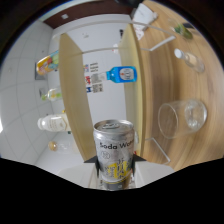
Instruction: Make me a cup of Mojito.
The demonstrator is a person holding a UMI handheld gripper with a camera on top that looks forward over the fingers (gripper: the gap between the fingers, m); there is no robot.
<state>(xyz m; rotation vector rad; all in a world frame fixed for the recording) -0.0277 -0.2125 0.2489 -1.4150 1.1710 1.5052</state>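
The fingers (114,162) clamp a soda water can (114,149) (top unopened), held tilted off the wooden desk (165,75), near an empty clear glass (181,117); a blue-labelled bottle (120,74) lies beyond.

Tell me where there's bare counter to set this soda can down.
The soda can is clamped in the gripper. Bare wood lies between the clear glass and the small jar. It's crowded around the blue-labelled bottle.
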